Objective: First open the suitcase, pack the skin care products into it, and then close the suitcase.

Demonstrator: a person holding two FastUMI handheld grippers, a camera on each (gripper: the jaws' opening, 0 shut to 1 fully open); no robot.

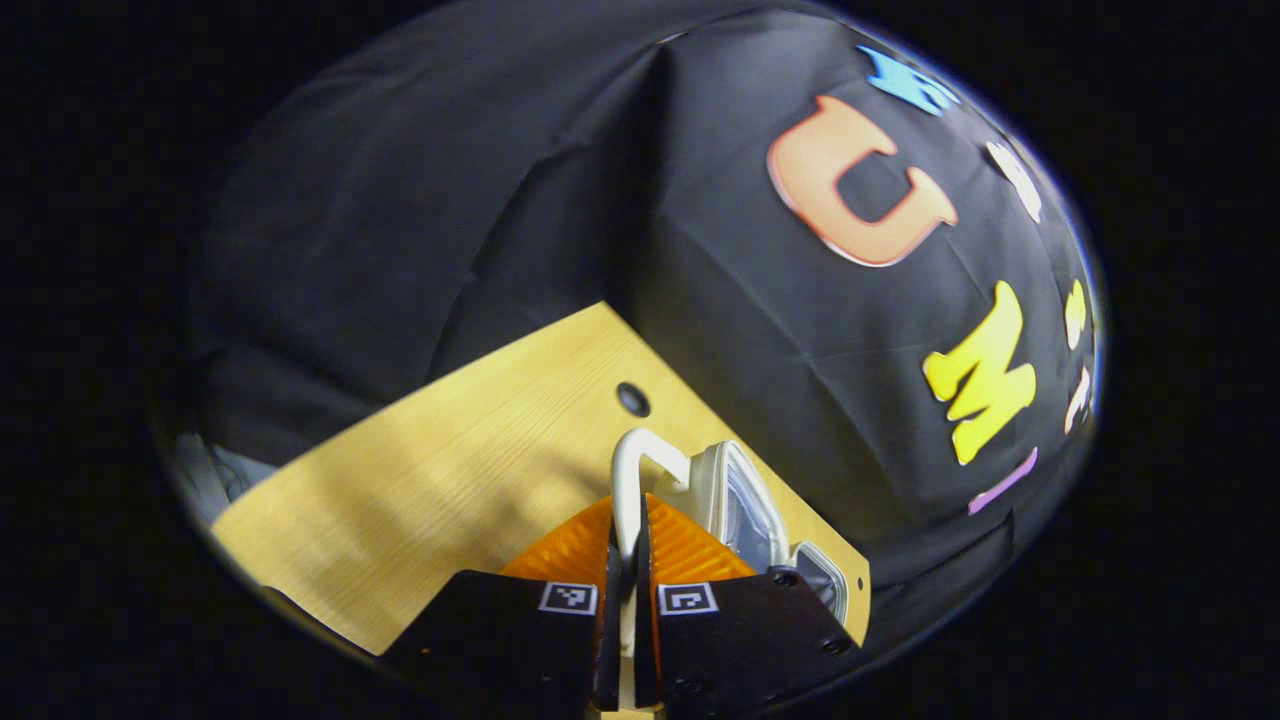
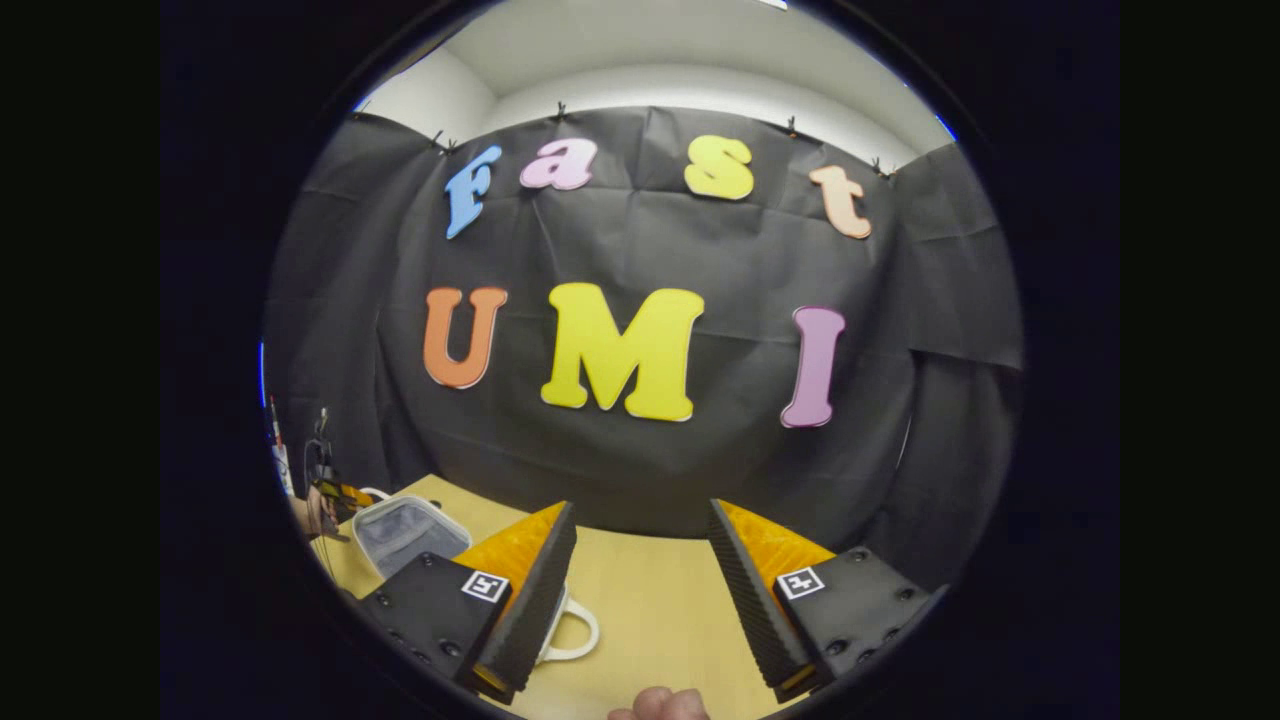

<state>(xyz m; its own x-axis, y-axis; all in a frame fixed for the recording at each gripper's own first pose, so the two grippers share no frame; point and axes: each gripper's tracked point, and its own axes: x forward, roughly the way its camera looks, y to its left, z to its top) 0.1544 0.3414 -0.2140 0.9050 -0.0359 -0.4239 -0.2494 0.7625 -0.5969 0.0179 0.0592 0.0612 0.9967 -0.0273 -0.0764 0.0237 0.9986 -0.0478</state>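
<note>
In the left gripper view my left gripper (image 1: 627,525) is shut on the white loop handle (image 1: 640,460) of a small cream suitcase (image 1: 735,495), whose shell stands just beyond the fingers near the table corner. In the right gripper view my right gripper (image 2: 640,525) hangs open over the table with nothing between its wide-apart fingers. The suitcase's raised half (image 2: 405,530) shows a grey lining at the far left, with the left gripper (image 2: 335,495) and a hand behind it. A second white handle (image 2: 578,628) pokes out beside my right gripper's left finger.
The light wooden table (image 1: 450,480) has a small dark hole (image 1: 632,398) near its far edge and ends close behind the suitcase. Black cloth walls surround it. Part of a hand (image 2: 660,704) shows at the bottom of the right gripper view. Cables hang at the far left (image 2: 320,450).
</note>
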